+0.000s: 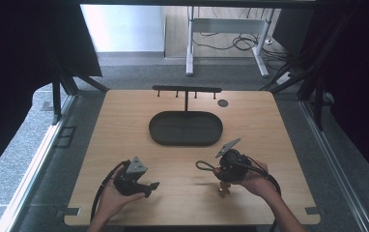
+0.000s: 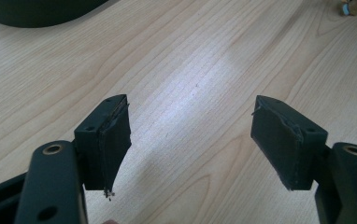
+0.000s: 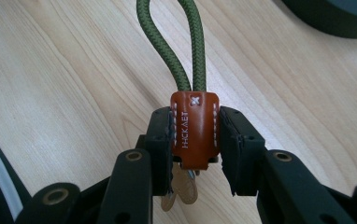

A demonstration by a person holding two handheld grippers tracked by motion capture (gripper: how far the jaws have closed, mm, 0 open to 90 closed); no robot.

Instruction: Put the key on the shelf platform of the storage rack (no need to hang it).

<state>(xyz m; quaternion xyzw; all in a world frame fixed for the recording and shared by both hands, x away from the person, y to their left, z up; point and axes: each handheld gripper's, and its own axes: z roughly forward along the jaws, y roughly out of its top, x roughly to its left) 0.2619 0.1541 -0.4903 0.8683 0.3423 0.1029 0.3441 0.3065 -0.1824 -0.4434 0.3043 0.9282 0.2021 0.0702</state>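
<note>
So the right gripper (image 3: 195, 140) has its jaws pinched on the brown leather tab (image 3: 194, 133) of a keychain, out over the near-right part of the wooden table (image 1: 124, 125). The keychain's long axis runs straight along the jaws: its green cord loop (image 3: 186, 51) points away past the tips and the keys (image 3: 181, 189) hang back underneath. The left gripper (image 2: 190, 144) sits at near left, jaws wide apart with nothing between them, and the dark oval tray (image 1: 186, 128) is mid-table.

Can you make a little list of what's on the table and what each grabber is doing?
table: wooden table
tray: dark oval tray, far middle
rack: black rack with pegs, behind the tray
right gripper: shut on keychain, brown leather tab, green cord loop
left gripper: open, nothing between jaws
keys: hang under the tab
</note>
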